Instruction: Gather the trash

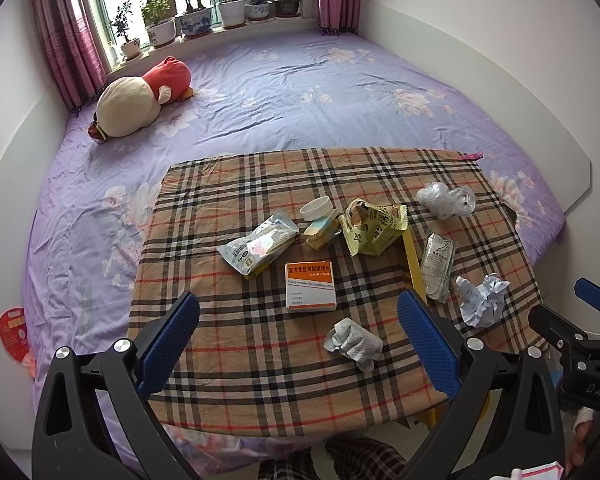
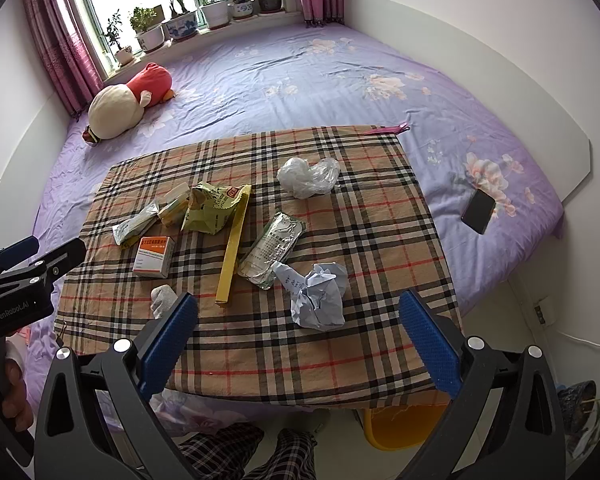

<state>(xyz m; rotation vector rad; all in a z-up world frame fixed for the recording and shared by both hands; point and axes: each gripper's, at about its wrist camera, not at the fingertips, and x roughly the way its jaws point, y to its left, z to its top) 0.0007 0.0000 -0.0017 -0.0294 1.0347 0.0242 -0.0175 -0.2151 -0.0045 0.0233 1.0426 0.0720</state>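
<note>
Left wrist: left gripper fingers wide, medicine box between; right gripper wide, crumpled paper between

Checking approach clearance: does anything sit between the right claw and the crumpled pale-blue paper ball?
Nothing visible does. The right claw hangs open with the crumpled pale-blue paper ball just ahead of its fingers, only bare plaid cloth between them.

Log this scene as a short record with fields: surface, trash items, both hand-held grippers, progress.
surface: plaid cloth over a table at the bed
trash: medicine box, yellow-green wrapper, crumpled paper, clear plastic bag, wadded tissue
left hand-held gripper: open, empty
right hand-held gripper: open, empty
progress: nothing picked up yet
</note>
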